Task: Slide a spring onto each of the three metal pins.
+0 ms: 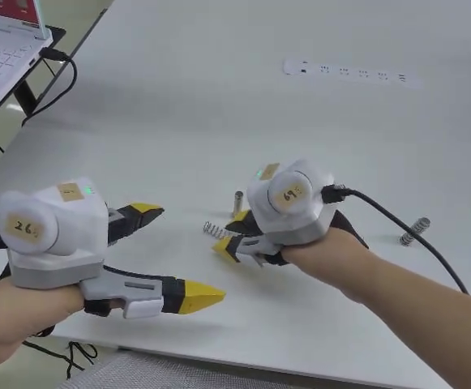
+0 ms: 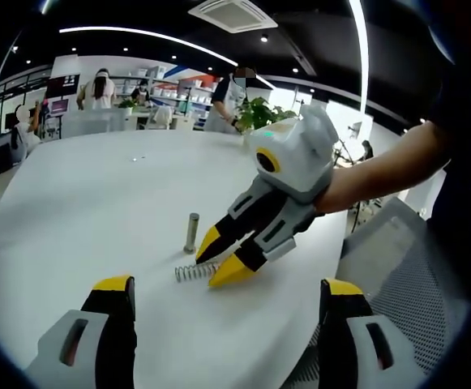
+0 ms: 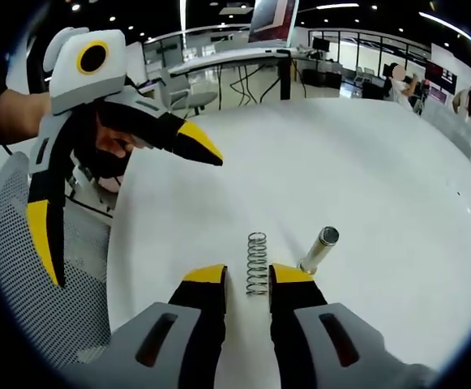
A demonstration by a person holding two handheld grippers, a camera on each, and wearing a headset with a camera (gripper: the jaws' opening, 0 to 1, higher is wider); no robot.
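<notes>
A small metal spring (image 1: 213,230) lies on the white table (image 1: 219,121), just left of an upright metal pin (image 1: 238,201). My right gripper (image 1: 231,232) is low over the table. In the right gripper view its yellow-tipped jaws stand narrowly apart on either side of the near end of the spring (image 3: 256,259), and the pin (image 3: 319,250) is just to the right. The left gripper (image 1: 174,253) hovers open and holds nothing, a short way left of the spring. The left gripper view faces the right gripper (image 2: 219,258), the spring (image 2: 193,272) and the pin (image 2: 191,232).
A second spring (image 1: 414,231) lies on the table to the right. At the far side lies a white power strip (image 1: 348,73). A laptop (image 1: 0,49) with a black cable (image 1: 61,81) sits at the far left. The table's near edge runs just under my hands.
</notes>
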